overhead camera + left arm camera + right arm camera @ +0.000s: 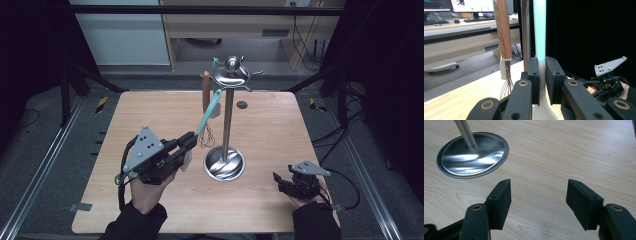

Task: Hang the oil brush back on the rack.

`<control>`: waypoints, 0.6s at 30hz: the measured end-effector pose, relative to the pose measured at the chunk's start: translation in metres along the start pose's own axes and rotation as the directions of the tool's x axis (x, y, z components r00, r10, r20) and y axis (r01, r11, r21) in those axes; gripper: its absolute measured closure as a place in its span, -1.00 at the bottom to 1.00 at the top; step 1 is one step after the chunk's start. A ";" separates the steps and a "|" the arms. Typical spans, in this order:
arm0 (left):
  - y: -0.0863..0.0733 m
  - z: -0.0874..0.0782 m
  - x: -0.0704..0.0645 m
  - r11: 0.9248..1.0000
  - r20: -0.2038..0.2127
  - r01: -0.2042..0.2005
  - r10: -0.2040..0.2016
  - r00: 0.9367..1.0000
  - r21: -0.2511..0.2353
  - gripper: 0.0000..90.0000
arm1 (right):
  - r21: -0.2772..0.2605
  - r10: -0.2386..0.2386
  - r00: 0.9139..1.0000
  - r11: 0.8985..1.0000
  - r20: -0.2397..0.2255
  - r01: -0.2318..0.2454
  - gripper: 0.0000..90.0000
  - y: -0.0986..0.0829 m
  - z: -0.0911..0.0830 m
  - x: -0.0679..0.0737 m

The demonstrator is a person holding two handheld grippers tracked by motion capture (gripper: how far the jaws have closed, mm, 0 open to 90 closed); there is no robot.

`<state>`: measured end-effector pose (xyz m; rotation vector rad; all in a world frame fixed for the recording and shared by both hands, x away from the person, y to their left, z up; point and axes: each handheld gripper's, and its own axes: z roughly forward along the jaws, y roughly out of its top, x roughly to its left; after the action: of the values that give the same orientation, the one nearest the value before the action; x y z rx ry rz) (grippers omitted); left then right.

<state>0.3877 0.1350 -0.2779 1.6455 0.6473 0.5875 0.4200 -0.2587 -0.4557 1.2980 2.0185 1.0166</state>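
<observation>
A steel utensil stand (228,120) with a round base (224,163) and hooks on top rises at the table's middle. A whisk with a wooden handle (205,92) hangs from one hook, wires down. My left gripper (191,139) is shut on a teal spatula (209,112) near its pale head, and the handle slants up toward the hooks. In the left gripper view the spatula (540,30) stands between the jaws, with the whisk (503,30) and the pole (525,35) just behind. My right gripper (276,179) rests open at the front right, its jaws (539,197) apart over bare wood.
The wooden table (280,125) has free room on both sides of the stand. A small dark disc (242,104) lies behind the stand. The stand's base (474,155) sits ahead and left of the right gripper. Metal rails run along both table sides.
</observation>
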 end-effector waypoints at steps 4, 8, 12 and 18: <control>-0.001 0.005 0.000 1.000 -0.009 -0.001 0.002 1.000 0.015 0.82 | 0.002 0.000 1.000 1.000 0.000 0.000 -0.18 0.000 0.000 0.000; -0.002 0.010 -0.002 1.000 -0.015 -0.004 0.004 1.000 0.025 0.82 | -0.001 -0.003 1.000 1.000 0.001 0.003 -0.18 0.000 0.000 0.000; -0.003 0.015 -0.002 0.999 -0.021 -0.009 0.009 1.000 0.034 0.82 | 0.000 -0.001 1.000 1.000 -0.001 0.001 -0.18 0.000 0.000 0.000; -0.004 0.023 -0.002 0.999 -0.026 -0.004 0.005 1.000 0.038 0.82 | 0.000 -0.007 1.000 1.000 0.004 0.007 -0.18 0.000 0.000 0.000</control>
<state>0.4016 0.1178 -0.2853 1.6769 0.6777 0.6039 0.4203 -0.2584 -0.4560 1.2903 2.0188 1.0106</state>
